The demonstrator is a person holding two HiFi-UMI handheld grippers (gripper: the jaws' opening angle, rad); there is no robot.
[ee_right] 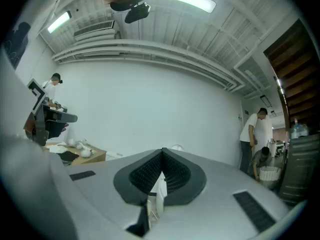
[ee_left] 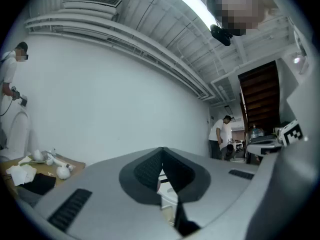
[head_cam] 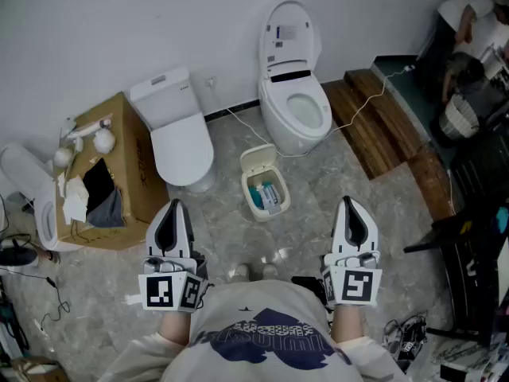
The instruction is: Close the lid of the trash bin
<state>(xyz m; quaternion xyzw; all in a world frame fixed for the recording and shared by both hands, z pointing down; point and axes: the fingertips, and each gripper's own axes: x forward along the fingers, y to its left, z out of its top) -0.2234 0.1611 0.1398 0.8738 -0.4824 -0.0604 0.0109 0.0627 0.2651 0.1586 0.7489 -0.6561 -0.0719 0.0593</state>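
Trash bin (head_cam: pixel 269 213) sits on the tiled floor between two toilets, a closed one (head_cam: pixel 181 143) on its left and an open-seat one (head_cam: pixel 296 106) behind and right of it. It is ahead of me, roughly centred between my two grippers and well apart from both. The bin's lid (head_cam: pixel 258 160) is flipped up on the far side and stands open; the inside shows blue and white packaging. My left gripper (head_cam: pixel 174 212) has its jaws pressed together with nothing in them; the left gripper view shows the dark pads meeting and only a sliver of background through the gap below. My right gripper (head_cam: pixel 351 213) is the same: jaws fully together, empty, pointing level toward the wall. A cardboard box (head_cam: pixel 131 173) with tissues and clutter is off to the left and plays no part here. Progress as I judge it: nothing done yet, lid untouched, no contact with the bin. Left to do: bring a gripper forward and down to the raised lid, push it over toward me until it drops onto the rim, and check that it seats flat.
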